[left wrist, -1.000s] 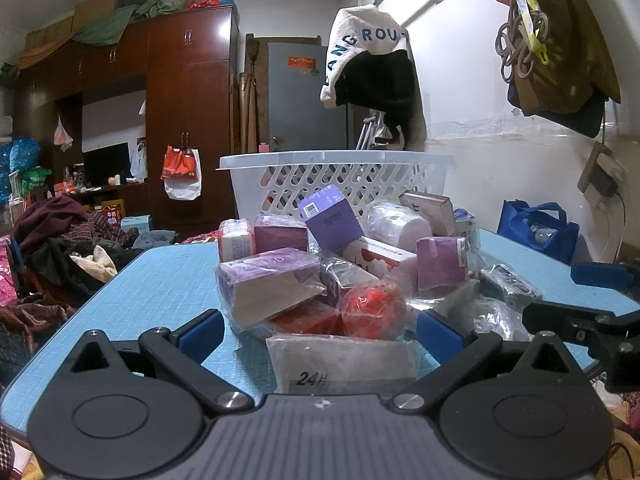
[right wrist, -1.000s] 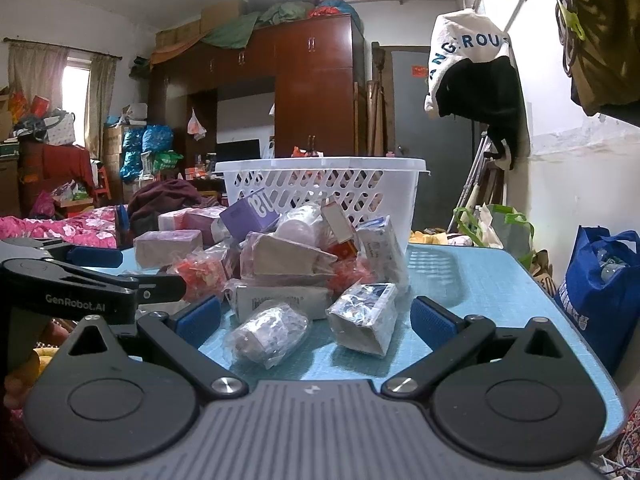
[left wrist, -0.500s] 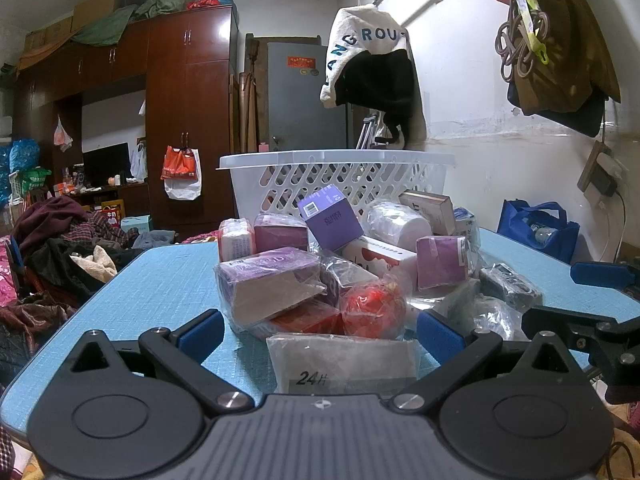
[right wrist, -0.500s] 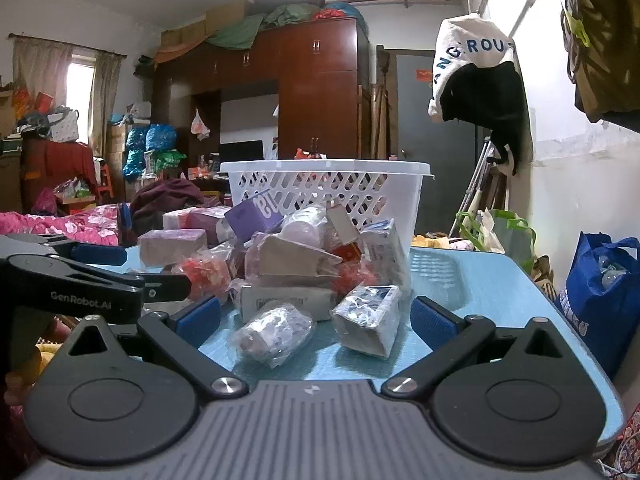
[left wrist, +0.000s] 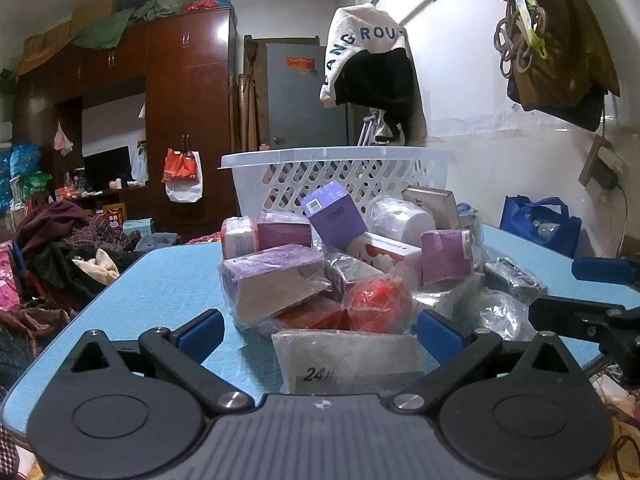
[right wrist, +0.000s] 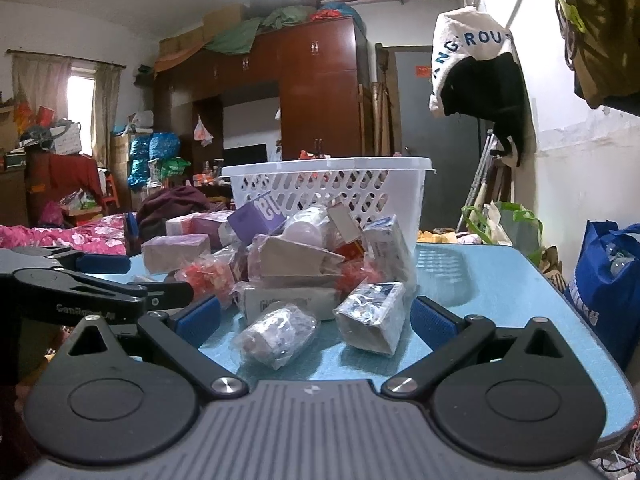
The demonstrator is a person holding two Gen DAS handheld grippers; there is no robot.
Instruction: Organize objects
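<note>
Wrapped boxes and packets (left wrist: 344,264) sit piled on blue table (left wrist: 160,280), just in front of white basket (left wrist: 336,172). Left gripper (left wrist: 318,330) spread wide, empty, near flat packet (left wrist: 348,356). Right gripper (right wrist: 314,320) also spread wide, empty.

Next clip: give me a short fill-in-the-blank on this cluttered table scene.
1. The packaged items are heaped in front of a white ____.
2. The table top is coloured ____.
3. The flat packet nearest the left gripper is marked ____.
4. Both the left gripper and right gripper have jaws standing ____.

Missing: basket; blue; 24; open
</note>
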